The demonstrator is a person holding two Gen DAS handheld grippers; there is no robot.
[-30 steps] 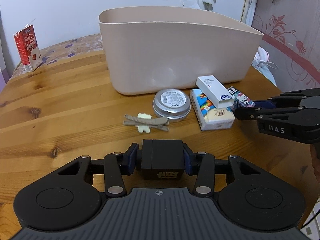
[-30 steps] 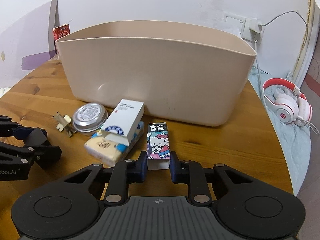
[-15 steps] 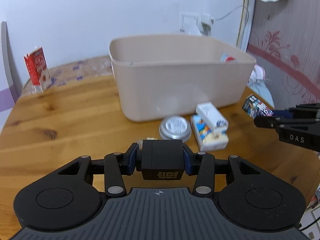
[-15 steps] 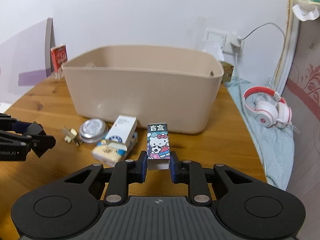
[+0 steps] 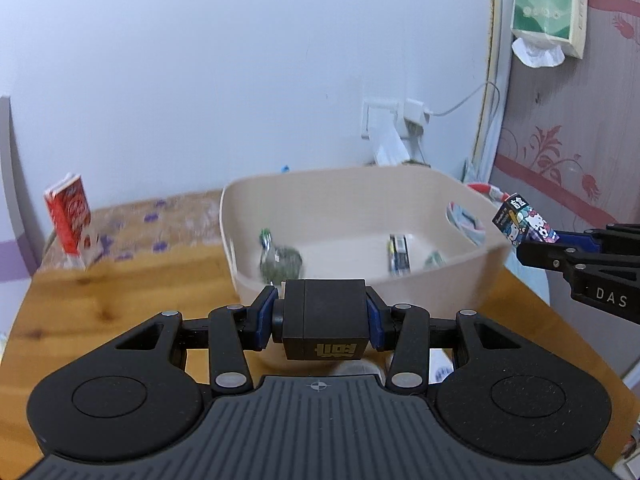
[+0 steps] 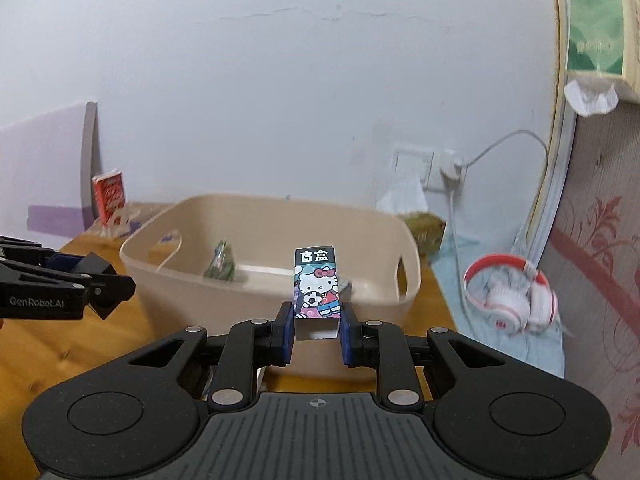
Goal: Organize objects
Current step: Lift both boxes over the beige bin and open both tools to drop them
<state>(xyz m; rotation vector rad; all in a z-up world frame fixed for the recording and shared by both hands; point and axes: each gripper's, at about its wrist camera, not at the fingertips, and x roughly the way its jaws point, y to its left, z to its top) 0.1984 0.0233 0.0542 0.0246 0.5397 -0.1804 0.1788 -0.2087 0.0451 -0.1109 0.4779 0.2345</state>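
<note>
The left gripper (image 5: 324, 326) is clamped on a black cube (image 5: 324, 322), its blue pads pressed against the cube's two sides, and it hangs in the air in front of the near wall of a beige bin (image 5: 360, 280). The right gripper (image 6: 318, 330) is clamped on a small cartoon-cat box (image 6: 317, 292), held upright with its open bottom end between the pads and its printed face toward the camera. In the left wrist view that same box (image 5: 524, 222) shows tilted at the tip of the right gripper (image 5: 532, 242), just outside the bin's right rim. The bin stands on a wooden table (image 5: 104, 308), toward its far edge by the wall. Inside the bin lie a few blurred things: a greenish bundle (image 5: 278, 264), a dark flat pack (image 5: 398, 256) and a pale item against the right wall; what they are cannot be told. A red carton (image 5: 70, 222) stands upright near the table's far left corner. In the right wrist view, red and white headphones (image 6: 510, 294) lie on a light blue cloth beyond the table's right edge, and a charger (image 6: 450, 166) is plugged into the wall socket behind the bin.
</note>
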